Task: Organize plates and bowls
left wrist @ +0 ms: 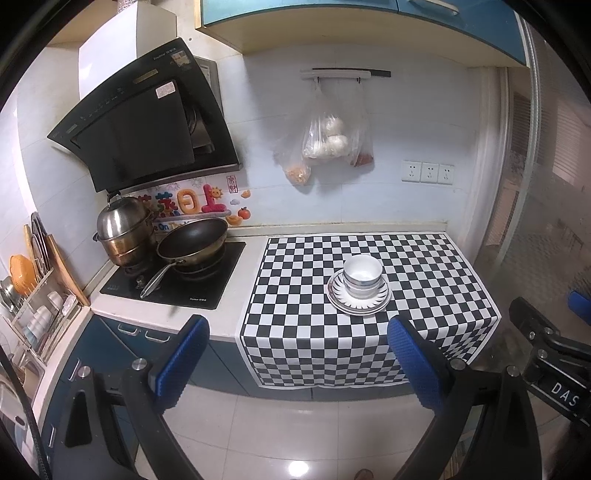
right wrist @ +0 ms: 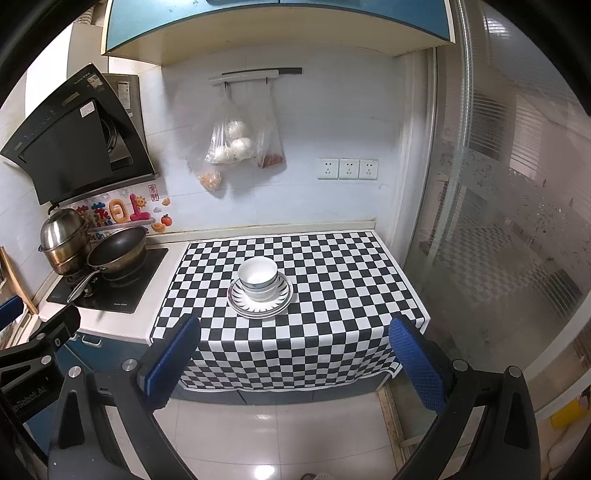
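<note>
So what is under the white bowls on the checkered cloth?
The stacked bowls stand on a pile of plates; the top plate has a dark rayed rim. The plates lie on the checkered cloth. How many plates there are, I cannot tell: the bowls cover the middle.

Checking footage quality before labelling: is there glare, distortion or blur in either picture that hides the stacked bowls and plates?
Left wrist view: fisheye bends the blue upper cabinets; glare sits on the glossy floor tiles; the stacked white bowls on the white striped plates stay sharp. Right wrist view: same bending, floor glare, a hazy frosted glass door; bowls clear.
</note>
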`<move>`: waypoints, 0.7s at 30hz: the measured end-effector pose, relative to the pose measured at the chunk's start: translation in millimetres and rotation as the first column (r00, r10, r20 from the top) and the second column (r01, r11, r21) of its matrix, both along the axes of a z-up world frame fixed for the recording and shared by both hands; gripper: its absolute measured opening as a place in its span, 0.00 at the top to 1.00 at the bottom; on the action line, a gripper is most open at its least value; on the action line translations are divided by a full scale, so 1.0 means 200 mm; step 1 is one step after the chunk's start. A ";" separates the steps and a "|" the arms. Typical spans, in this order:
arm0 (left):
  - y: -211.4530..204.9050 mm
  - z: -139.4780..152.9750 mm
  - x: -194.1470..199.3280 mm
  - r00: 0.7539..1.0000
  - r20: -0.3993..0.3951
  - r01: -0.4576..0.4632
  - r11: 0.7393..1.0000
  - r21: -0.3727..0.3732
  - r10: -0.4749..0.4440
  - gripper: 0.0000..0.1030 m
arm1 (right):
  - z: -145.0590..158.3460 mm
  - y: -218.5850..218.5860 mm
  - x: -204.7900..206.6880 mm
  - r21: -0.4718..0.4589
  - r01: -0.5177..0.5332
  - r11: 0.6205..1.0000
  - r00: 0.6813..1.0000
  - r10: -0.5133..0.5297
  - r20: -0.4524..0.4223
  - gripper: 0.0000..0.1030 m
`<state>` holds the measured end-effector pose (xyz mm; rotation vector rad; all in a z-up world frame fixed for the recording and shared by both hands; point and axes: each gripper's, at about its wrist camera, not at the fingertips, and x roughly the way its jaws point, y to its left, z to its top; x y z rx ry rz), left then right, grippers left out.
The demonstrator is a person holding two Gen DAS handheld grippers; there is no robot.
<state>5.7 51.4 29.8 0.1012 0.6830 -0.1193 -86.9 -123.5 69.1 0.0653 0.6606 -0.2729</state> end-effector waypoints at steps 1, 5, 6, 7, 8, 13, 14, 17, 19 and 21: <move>0.00 0.00 0.00 1.000 0.001 -0.002 1.000 -0.001 0.002 0.04 | 0.00 0.00 0.01 -0.002 0.000 1.000 1.000 0.000 0.001 0.00; 0.00 0.00 0.02 1.000 0.002 -0.005 1.000 0.003 0.005 0.04 | 0.00 -0.01 0.02 0.001 -0.002 1.000 1.000 0.002 0.002 0.00; 0.00 -0.01 0.01 1.000 0.001 -0.005 1.000 0.003 0.005 0.04 | 0.00 -0.01 0.02 0.002 -0.003 1.000 1.000 0.003 0.002 0.00; 0.00 -0.01 0.02 1.000 -0.001 -0.004 1.000 0.002 0.004 0.04 | -0.01 -0.02 0.03 0.004 -0.005 1.000 1.000 0.005 0.000 0.00; 0.00 -0.01 0.02 1.000 0.001 -0.004 1.000 0.004 0.004 0.04 | -0.01 -0.03 0.04 0.005 -0.006 1.000 1.000 0.006 -0.001 0.00; -0.02 -0.01 0.02 1.000 0.002 -0.003 1.000 0.008 0.003 0.04 | -0.01 -0.03 0.06 0.004 -0.007 1.000 1.000 0.007 0.000 0.00; -0.02 -0.01 0.02 1.000 0.001 -0.003 1.000 0.009 0.003 0.04 | -0.02 -0.04 0.07 0.003 -0.007 1.000 1.000 0.007 0.000 0.00; -0.02 -0.02 0.02 1.000 0.000 -0.001 1.000 0.007 0.001 0.04 | -0.02 -0.04 0.07 0.004 -0.008 1.000 1.000 0.008 0.001 0.00; -0.02 -0.02 0.02 1.000 0.001 0.001 1.000 0.007 -0.001 0.04 | -0.02 -0.04 0.08 0.004 -0.010 1.000 1.000 0.010 0.000 0.00; -0.02 -0.02 0.03 1.000 0.002 0.001 1.000 0.004 -0.001 0.04 | -0.02 -0.04 0.07 0.005 -0.010 1.000 1.000 0.010 -0.001 0.00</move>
